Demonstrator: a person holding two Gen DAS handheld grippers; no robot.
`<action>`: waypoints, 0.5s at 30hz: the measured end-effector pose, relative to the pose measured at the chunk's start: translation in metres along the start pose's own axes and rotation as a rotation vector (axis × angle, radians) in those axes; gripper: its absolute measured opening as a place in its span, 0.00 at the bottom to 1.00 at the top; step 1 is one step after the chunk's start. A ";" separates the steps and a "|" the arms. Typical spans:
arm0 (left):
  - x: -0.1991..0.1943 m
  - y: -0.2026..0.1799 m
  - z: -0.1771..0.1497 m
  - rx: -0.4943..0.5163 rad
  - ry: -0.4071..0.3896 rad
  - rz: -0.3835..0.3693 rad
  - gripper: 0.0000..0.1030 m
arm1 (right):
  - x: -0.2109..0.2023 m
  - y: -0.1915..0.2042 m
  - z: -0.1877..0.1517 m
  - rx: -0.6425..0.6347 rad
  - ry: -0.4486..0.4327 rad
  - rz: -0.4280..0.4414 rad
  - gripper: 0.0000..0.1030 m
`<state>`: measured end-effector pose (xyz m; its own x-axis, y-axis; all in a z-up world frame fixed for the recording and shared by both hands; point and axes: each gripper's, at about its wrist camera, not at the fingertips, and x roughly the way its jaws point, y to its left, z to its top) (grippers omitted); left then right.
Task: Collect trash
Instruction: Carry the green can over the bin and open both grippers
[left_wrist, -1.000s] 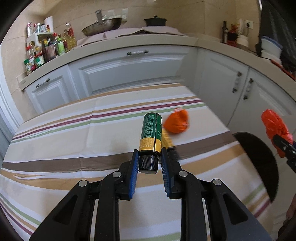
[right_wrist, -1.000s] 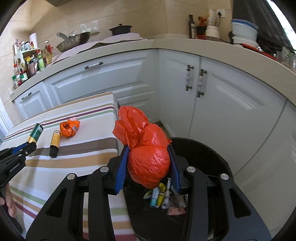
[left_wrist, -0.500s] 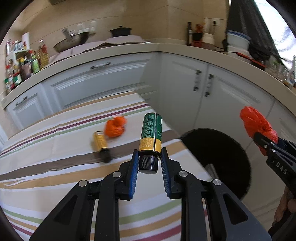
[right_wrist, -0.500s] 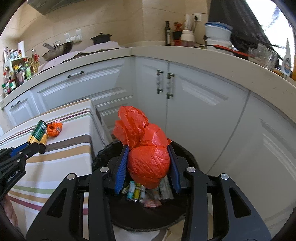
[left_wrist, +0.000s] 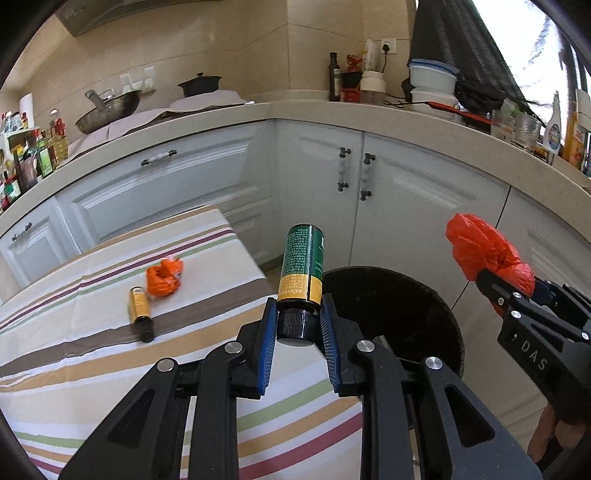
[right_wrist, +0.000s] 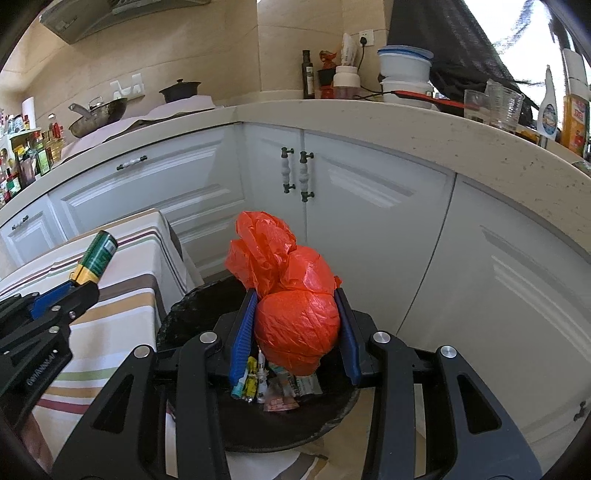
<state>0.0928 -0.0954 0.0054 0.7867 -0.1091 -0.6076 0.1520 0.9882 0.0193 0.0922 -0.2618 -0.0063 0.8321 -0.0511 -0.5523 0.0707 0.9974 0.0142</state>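
Right-wrist view showed white kitchen cabinets (right_wrist: 369, 206) wrapping the corner under a pale countertop (right_wrist: 406, 122), with open floor only in the narrow gap between them and the striped table (right_wrist: 122, 295). Beside the table's edge stood a black trash bin (right_wrist: 192, 314), its mouth open and holding small tubes, wrappers and scraps of paper (right_wrist: 277, 387) at the bottom. Directly above that opening hung the right gripper (right_wrist: 299, 325), its blue pads clamped on a knotted red plastic bag (right_wrist: 295, 325); a second earlier the gripper had looked only partly over the bin, and the bin's mouth has since come squarely beneath it. Left-wrist view showed the left gripper (left_wrist: 298, 326) pinching a green-and-yellow bottle (left_wrist: 301, 266) by its black cap, the bottle standing up over the table's near corner, just beside the bin's rim (left_wrist: 388, 275). A second earlier that gripper had faced the middle of the table; it has since swung towards the bin. Well back on the tablecloth lay a small yellow bottle (left_wrist: 139, 308) on its side, almost touching a crumpled orange bag (left_wrist: 164, 277).
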 end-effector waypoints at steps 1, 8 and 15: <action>0.002 -0.003 0.000 0.002 0.000 -0.001 0.24 | 0.000 -0.001 0.000 -0.001 -0.004 -0.004 0.38; 0.011 -0.017 0.002 0.022 -0.013 0.010 0.24 | 0.006 -0.008 -0.001 0.007 -0.011 -0.022 0.38; 0.025 -0.024 0.003 0.021 -0.007 0.018 0.24 | 0.020 -0.010 -0.002 0.013 -0.004 -0.027 0.38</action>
<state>0.1104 -0.1225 -0.0076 0.7938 -0.0918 -0.6012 0.1501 0.9875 0.0473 0.1071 -0.2732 -0.0191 0.8318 -0.0783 -0.5495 0.1002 0.9949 0.0099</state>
